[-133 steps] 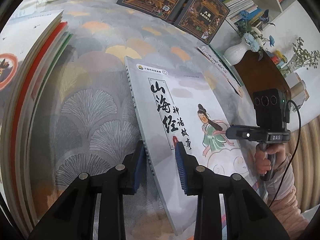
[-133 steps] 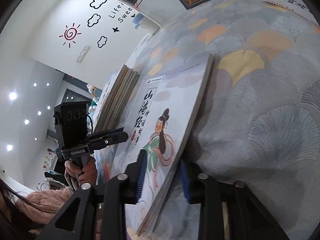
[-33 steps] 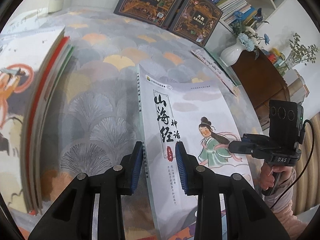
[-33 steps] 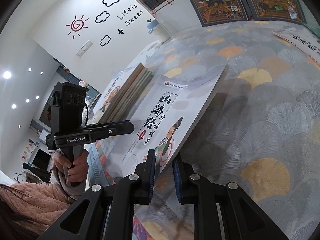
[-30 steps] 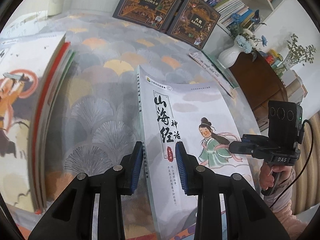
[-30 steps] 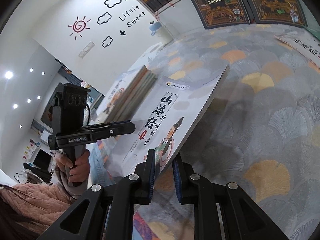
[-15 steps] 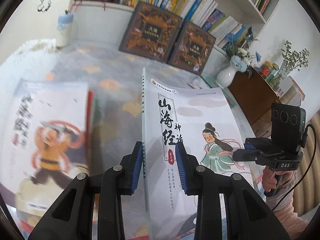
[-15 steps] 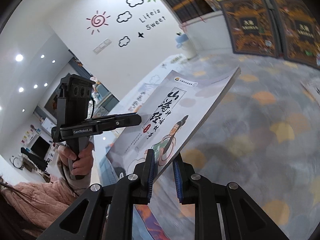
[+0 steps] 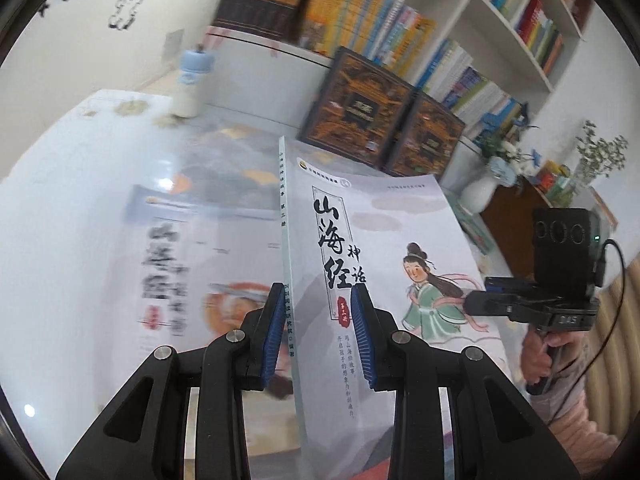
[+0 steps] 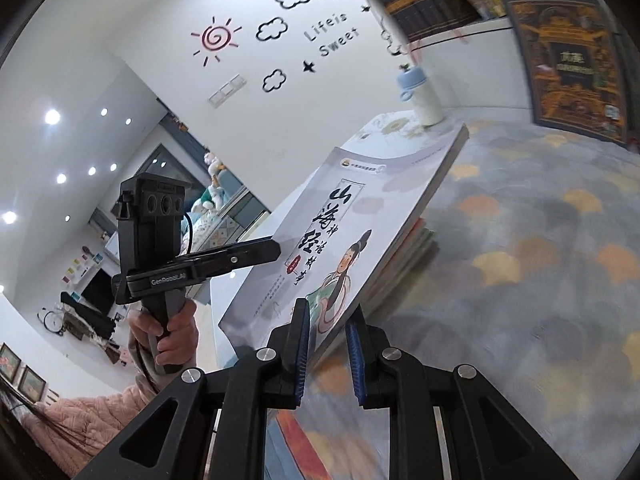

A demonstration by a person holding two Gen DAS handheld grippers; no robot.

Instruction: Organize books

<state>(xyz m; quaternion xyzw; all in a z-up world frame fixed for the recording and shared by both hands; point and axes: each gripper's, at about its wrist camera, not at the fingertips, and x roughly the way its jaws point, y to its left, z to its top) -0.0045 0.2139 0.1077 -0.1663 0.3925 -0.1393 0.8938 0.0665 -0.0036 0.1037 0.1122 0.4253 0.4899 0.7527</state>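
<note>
Book (image 9: 384, 248) pinched at spine edge by left gripper (image 9: 318, 334), at opposite edge by right gripper (image 10: 327, 350); lifted above stack (image 10: 408, 256), tilted.

Book (image 9: 384, 248) clamped in the left gripper (image 9: 316, 336): cover title "山海经 神话故事". Left gripper's body (image 10: 168, 276), left of the right gripper (image 10: 326, 350): "GenRobot.AI". Wall decal (image 10: 332, 36) up ahead: "Life is Sweet". Right gripper's body (image 9: 568, 319): "DAS".
</note>
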